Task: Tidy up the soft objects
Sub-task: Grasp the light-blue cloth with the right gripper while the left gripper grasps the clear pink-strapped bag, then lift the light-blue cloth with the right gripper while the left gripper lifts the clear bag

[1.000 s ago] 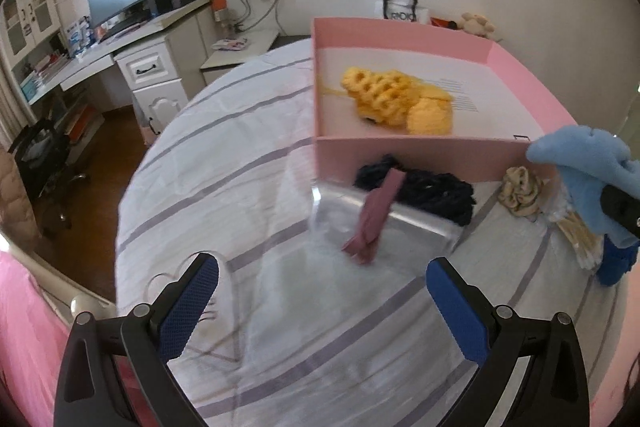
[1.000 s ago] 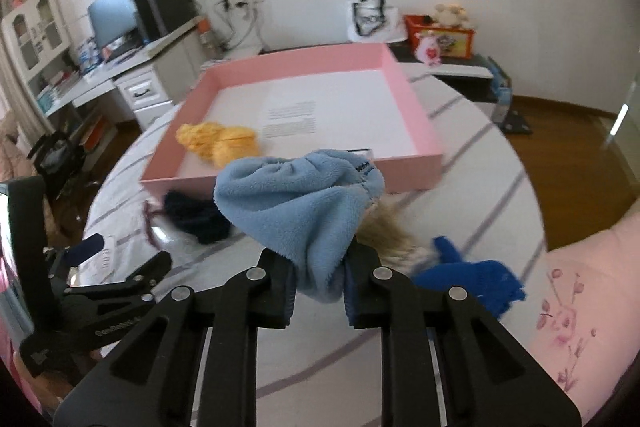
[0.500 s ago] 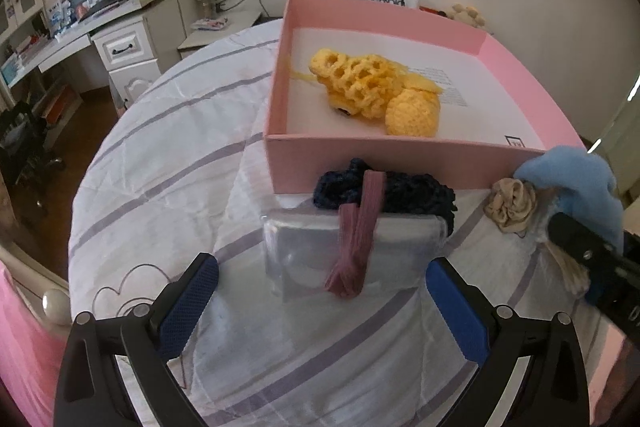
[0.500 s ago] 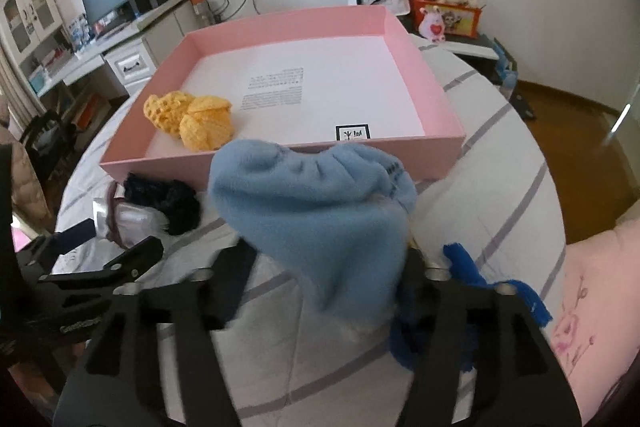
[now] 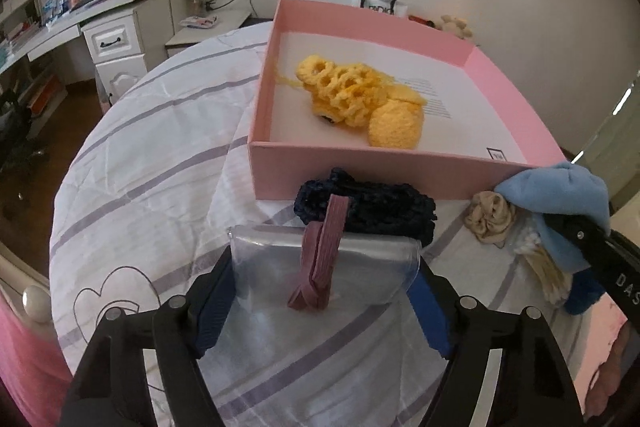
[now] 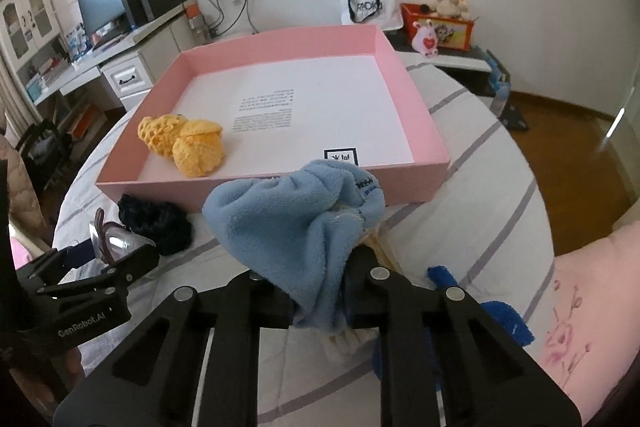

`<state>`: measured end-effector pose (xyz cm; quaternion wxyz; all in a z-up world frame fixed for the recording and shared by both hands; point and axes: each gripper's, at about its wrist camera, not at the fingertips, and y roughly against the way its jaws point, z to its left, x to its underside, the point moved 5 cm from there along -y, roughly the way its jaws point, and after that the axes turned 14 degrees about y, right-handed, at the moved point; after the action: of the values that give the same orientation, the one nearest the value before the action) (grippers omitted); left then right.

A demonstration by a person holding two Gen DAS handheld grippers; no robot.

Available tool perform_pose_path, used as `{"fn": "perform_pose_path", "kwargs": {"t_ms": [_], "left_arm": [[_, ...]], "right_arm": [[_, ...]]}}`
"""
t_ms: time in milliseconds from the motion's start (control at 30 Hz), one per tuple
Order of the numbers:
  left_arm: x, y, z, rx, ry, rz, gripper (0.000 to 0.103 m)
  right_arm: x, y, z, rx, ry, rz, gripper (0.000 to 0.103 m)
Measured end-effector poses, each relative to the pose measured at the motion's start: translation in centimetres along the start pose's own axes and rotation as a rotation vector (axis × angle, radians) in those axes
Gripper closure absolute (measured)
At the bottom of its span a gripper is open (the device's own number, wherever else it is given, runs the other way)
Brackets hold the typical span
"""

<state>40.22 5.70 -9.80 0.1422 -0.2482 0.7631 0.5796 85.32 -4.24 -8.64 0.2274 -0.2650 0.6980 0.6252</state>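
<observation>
Grippers angled down — right gripper [image 6: 318,301] clamps blue fleece [image 6: 296,215].

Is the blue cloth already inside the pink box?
No, the blue cloth is pinched in the right gripper, in front of the pink box, not inside it.

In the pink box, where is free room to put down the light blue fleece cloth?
The white floor of the pink cardboard box is bare right of the yellow crocheted pieces, up to the right wall. In front of the box it is crowded: dark knitted item and beige scrunchie.
</observation>
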Motion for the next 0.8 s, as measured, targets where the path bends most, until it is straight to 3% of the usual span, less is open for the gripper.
{"fn": "perform_pose_path", "kwargs": {"t_ms": [333, 800], "left_arm": [[0.7, 2.3, -0.3, 0.01, -0.016, -0.037, 0.029], [2.2, 9.6, -0.4, 0.051, -0.043, -0.142, 0.029]], "right_arm": [[0.1, 1.8, -0.2, 0.001, -0.022, -0.027, 0.088], [1.2, 7.4, 1.1, 0.012, -0.022, -0.117, 0.088]]}}
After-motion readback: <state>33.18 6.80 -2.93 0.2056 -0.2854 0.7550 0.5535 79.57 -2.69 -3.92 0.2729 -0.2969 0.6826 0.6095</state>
